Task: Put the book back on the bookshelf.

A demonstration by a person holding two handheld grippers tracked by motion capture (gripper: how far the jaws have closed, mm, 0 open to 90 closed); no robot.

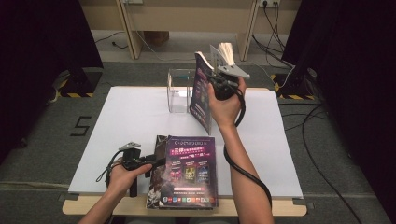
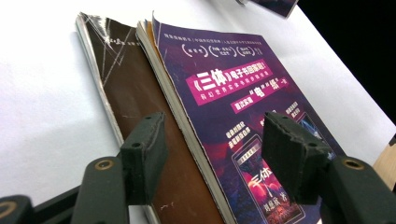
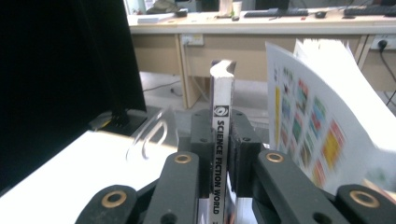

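- The right gripper [image 1: 219, 79] has its fingers [image 3: 201, 140] clamped on the spine of a magazine [image 1: 201, 93], held upright in the air above the far part of the tabletop [image 1: 130, 116], just beside the clear plastic box [image 1: 180, 88].
- That magazine looks light and floppy: gripped at the spine only, its loose pages [image 3: 317, 126] fan out to one side, so I'd judge the bound edge the one stiff place to hold it.
- Its cover is glossy, probably slick under the pads; a firm pinch close to the middle of the spine should keep it from swinging.
- The box is see-through, thin-walled and open-topped, standing upright; likely easy to knock.
- The left gripper [image 1: 140, 163] lies low at the near edge with its fingers [image 2: 144, 154] spread wide, holding nothing, straddling the edge of the stack of magazines [image 1: 187, 172] there.
- The top one of the stack has a purple glossy cover, the one beneath shows dark brown; their corners are a little worn and curled.
- The tabletop is covered in smooth white sheet.
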